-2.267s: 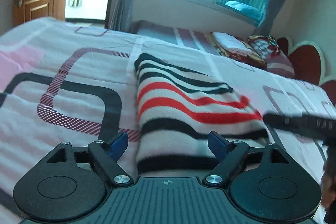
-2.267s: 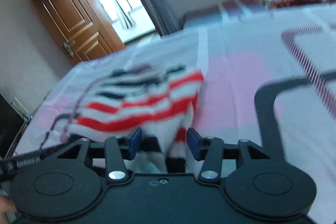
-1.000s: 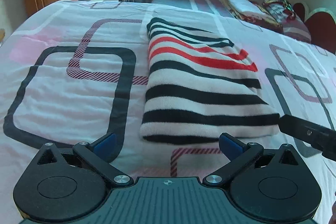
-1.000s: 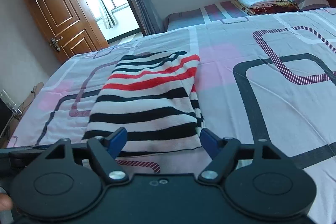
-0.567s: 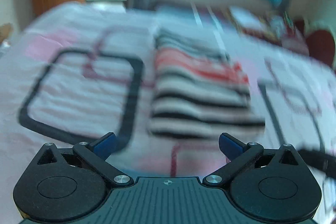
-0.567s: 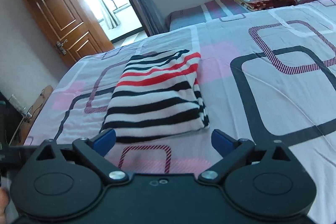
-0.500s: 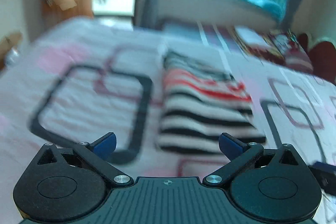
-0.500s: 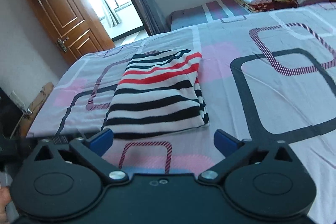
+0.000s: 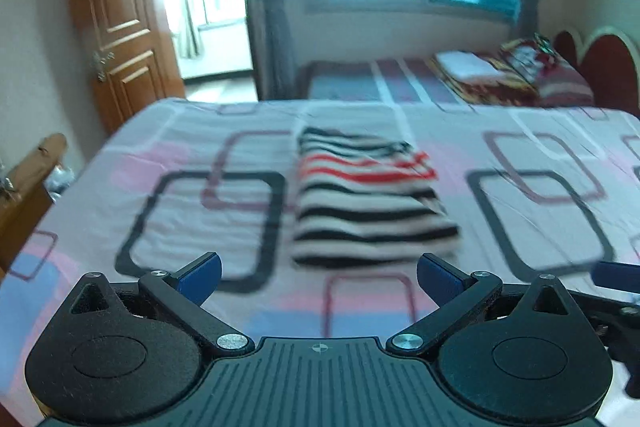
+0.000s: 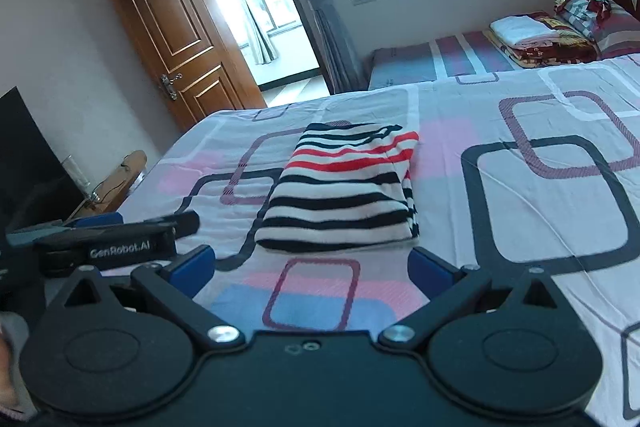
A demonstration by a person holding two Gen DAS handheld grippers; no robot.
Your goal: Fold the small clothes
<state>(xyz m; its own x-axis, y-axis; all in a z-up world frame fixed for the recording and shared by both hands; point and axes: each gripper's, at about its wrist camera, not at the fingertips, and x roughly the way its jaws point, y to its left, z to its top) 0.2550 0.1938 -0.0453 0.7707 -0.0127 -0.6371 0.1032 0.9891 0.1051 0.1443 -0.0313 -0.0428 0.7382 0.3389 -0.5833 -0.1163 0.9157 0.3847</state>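
One folded striped garment [image 10: 340,191] lies flat on the bed [image 10: 520,195]. The left gripper [image 9: 318,273] and right gripper [image 10: 310,263] both hang near it with jaws spread wide, released, gripping nothing; the garment lies ahead of both, untouched.

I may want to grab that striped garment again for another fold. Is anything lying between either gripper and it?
Nothing visible. The folded striped garment lies alone on the bedsheet, with only bare sheet between it and the right gripper or the left gripper. Both sets of jaws are open and empty.
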